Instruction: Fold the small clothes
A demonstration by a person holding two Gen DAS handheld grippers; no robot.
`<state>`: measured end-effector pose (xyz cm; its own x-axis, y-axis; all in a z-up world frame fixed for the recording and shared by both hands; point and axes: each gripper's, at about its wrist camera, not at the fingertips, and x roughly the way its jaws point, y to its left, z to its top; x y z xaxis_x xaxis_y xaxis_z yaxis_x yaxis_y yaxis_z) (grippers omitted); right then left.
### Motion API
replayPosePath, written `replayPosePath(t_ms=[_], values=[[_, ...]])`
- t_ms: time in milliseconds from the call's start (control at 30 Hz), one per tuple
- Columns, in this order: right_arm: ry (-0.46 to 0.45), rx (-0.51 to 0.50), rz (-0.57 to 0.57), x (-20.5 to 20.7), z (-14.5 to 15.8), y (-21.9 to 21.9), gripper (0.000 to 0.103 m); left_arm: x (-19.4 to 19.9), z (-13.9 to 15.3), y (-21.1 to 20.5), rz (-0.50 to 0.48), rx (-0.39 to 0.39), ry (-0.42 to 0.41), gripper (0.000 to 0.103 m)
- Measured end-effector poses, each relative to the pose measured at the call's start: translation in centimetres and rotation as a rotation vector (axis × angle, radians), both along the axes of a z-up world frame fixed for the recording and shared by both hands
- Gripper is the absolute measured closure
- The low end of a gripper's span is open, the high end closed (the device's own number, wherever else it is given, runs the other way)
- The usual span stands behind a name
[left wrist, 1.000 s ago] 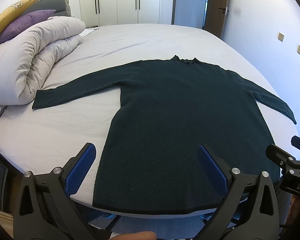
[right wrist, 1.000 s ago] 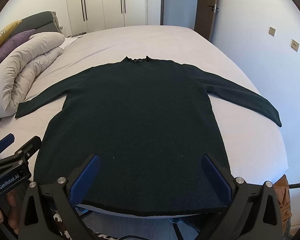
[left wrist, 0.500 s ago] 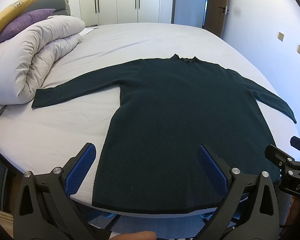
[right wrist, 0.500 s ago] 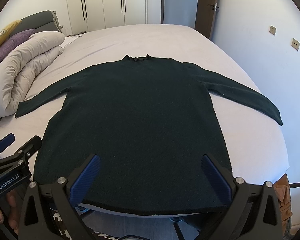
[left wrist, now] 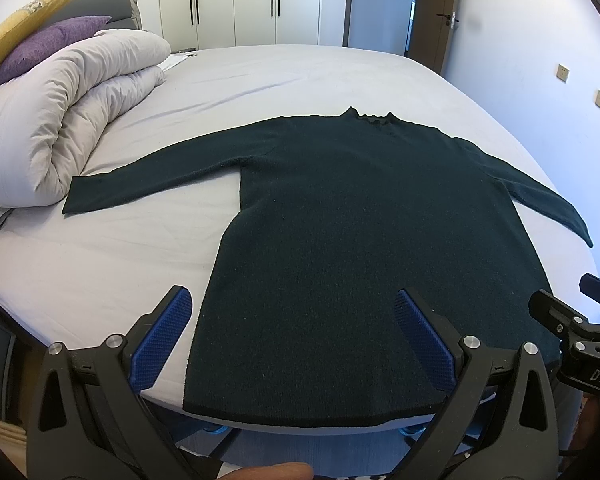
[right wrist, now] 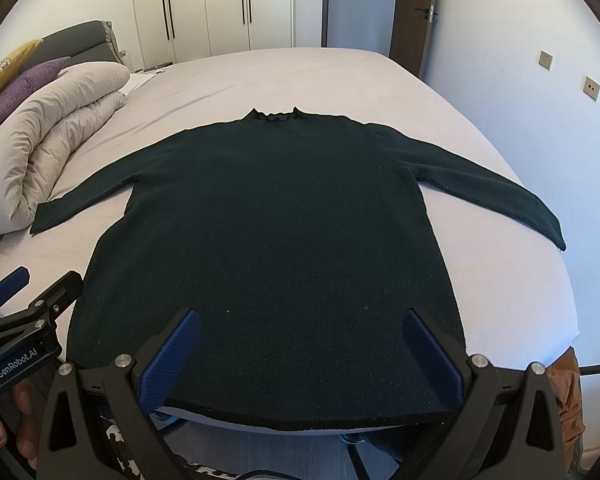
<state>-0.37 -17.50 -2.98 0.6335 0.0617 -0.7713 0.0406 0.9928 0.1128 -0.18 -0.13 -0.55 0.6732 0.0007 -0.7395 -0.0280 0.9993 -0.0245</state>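
Note:
A dark green long-sleeved sweater (left wrist: 360, 220) lies flat on the bed (left wrist: 260, 76), collar far, hem at the near edge, both sleeves spread out. It also shows in the right wrist view (right wrist: 276, 232). My left gripper (left wrist: 292, 312) is open and empty, held above the hem's left part. My right gripper (right wrist: 300, 328) is open and empty above the hem's right part. Each gripper shows at the edge of the other's view: the right one (left wrist: 580, 332) and the left one (right wrist: 24, 320).
A rolled white duvet (left wrist: 64, 120) with purple (left wrist: 44, 44) and yellow (left wrist: 24, 16) pillows lies at the left end of the bed. White wardrobes (left wrist: 256, 0) and a door (left wrist: 448, 12) stand behind. A wall (left wrist: 560, 60) runs along the right.
Both grippers have stayed open and almost still over the hem. The sweater has not moved.

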Motion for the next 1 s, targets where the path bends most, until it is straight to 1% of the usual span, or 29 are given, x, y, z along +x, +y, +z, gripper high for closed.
replayPosePath(t_ms=[100,300,600,733,867,1000], values=[[0.004,0.0,-0.001,-0.4,-0.6,-0.2,0.0,0.0,-0.1,0.0,0.0,0.0,0.001,0.0],[0.003,0.0,0.001,-0.6,-0.8,-0.3,0.0,0.0,-0.1,0.0,-0.001,-0.001,0.002,0.0],[0.006,0.001,0.001,-0.7,-0.9,-0.2,0.0,0.0,-0.9,0.1,-0.002,-0.008,0.008,0.0],[0.01,0.0,0.001,-0.7,-1.1,-0.1,0.0,0.2,-1.3,0.3,-0.004,-0.026,0.019,0.0],[0.015,-0.002,0.001,-0.9,-1.1,0.1,0.0,0.3,-1.6,0.5,0.007,-0.019,0.027,0.0],[0.027,-0.005,0.005,-0.7,-1.1,0.5,0.0,0.7,-2.1,1.2,0.01,-0.048,0.039,0.0]])
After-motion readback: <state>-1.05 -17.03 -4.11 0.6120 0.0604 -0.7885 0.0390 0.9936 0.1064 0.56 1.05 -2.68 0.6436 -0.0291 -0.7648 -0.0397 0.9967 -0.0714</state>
